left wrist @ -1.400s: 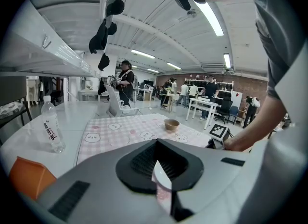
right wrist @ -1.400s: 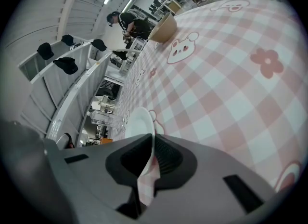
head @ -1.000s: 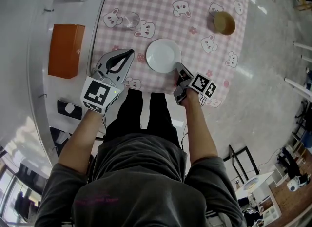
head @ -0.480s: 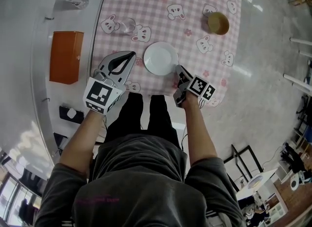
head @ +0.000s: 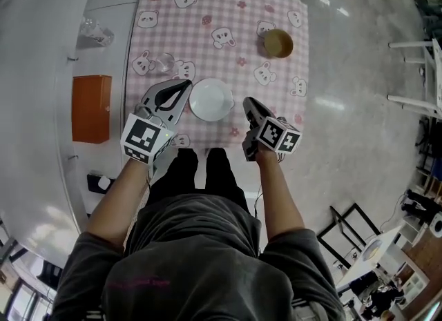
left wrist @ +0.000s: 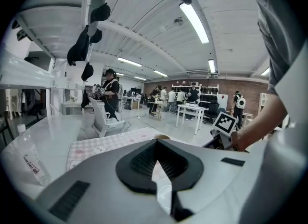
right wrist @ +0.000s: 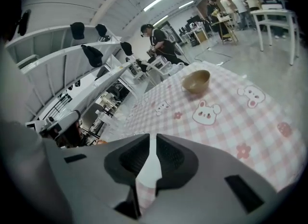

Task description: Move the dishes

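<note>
Pink-and-white checked cloth (head: 228,16), printed with small cartoon animals and flowers: spread over the pale counter (head: 48,43), upper middle of the head view.

White plate (head: 210,99): round, lying flat on the cloth near its lower edge, at frame centre, between the two tools. Gripped by neither.

Brown bowl (head: 277,43): upright on the cloth, up and right of centre, well apart from the plate.

Clear glass (head: 164,63): upright on the cloth, just up and left of the plate, near the cloth's left edge.

Orange box (head: 91,108): flat on the bare counter, left of the cloth.

Clear bottle (head: 93,32): on the bare counter, upper left of the frame, above the box.

Left tool (head: 185,86): at the left of the head view, tips just beside the plate's left rim; whether they touch it cannot be told. The left gripper view shows the jaws together at the tips, nothing between them.

Right tool (head: 247,101): at the right of the head view, tips near the plate's right rim, with a strip of cloth showing between. The right gripper view shows the jaws a thin slit apart, nothing pinched. Cloth and a white patch show through the gap, and the bowl stands beyond.
</note>
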`<action>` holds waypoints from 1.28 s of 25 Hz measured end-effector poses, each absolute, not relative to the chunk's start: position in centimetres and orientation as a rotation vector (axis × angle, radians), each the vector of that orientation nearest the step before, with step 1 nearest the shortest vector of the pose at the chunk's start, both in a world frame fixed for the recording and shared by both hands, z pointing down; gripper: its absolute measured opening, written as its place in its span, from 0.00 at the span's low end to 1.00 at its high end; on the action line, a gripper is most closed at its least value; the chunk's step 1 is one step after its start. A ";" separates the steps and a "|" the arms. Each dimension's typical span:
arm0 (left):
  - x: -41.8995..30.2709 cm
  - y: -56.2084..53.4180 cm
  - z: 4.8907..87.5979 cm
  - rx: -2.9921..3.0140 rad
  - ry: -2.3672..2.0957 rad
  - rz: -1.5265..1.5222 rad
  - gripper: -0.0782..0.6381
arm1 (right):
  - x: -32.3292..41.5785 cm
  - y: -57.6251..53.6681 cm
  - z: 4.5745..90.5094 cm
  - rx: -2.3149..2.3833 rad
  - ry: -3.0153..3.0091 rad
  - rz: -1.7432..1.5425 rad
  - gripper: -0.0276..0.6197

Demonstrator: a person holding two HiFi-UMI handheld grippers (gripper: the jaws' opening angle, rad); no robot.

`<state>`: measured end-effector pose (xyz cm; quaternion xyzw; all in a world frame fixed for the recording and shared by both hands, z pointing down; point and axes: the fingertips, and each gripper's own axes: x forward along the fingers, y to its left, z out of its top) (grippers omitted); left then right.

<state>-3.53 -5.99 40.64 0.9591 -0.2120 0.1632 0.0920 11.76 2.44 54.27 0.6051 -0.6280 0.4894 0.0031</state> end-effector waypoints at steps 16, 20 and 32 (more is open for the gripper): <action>0.8 -4.6 36.8 2.939 -0.399 0.418 0.11 | 14.3 2.5 44.1 2.098 -1.957 1.181 0.11; 1.8 -5.2 37.5 2.932 -0.388 0.430 0.11 | 15.9 2.1 43.8 2.118 -1.941 1.138 0.11; 8.7 -6.8 37.8 2.889 -0.433 0.521 0.11 | 23.0 0.6 44.6 2.064 -1.929 1.138 0.11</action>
